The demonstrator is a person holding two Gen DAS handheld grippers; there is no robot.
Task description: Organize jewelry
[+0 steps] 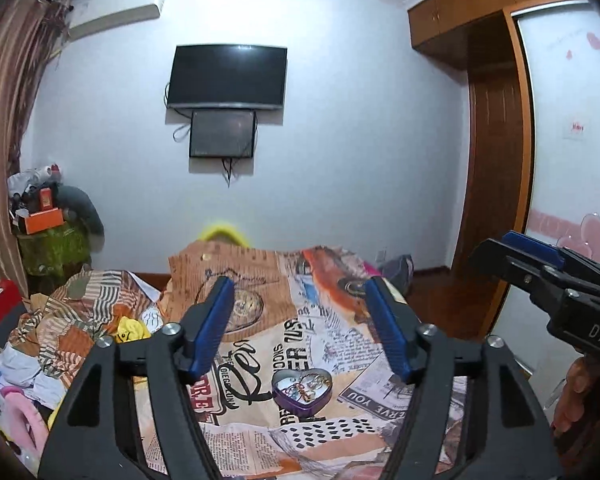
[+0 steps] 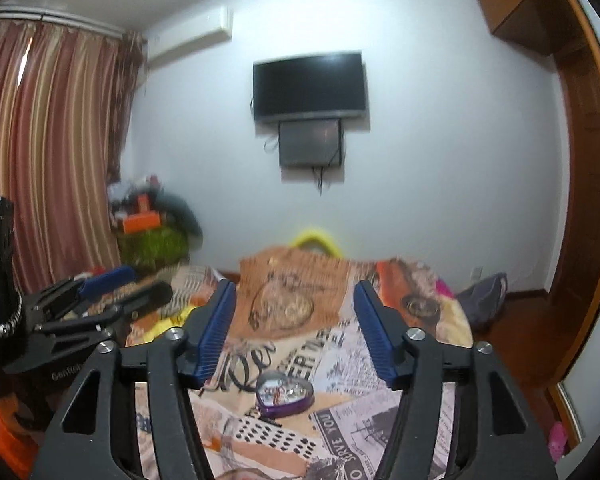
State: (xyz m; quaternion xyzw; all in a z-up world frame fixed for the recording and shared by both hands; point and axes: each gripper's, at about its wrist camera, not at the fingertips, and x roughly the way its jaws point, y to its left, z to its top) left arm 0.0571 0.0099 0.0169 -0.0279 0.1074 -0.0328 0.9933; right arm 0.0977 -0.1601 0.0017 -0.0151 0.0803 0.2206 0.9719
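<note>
Left tool [image 1: 300, 304] & right tool [image 2: 294, 304] both hanging wide apart w/ nothing between pads; heart-shaped purple tin [image 1: 302, 392] w/ jewelry [image 1: 308, 383] inside sitting on bed [image 1: 340, 344], below both.

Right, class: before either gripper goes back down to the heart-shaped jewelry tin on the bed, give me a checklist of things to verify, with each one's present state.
1. Left gripper fingers apart, nothing held: ok.
2. Right gripper fingers apart, nothing held: ok.
3. Heart-shaped tin has no lid on: ok.
4. Jewelry lies inside the tin: ok.
5. Pieces untangled: cannot tell.
6. Tin sits flat on the bedspread: ok.
</note>
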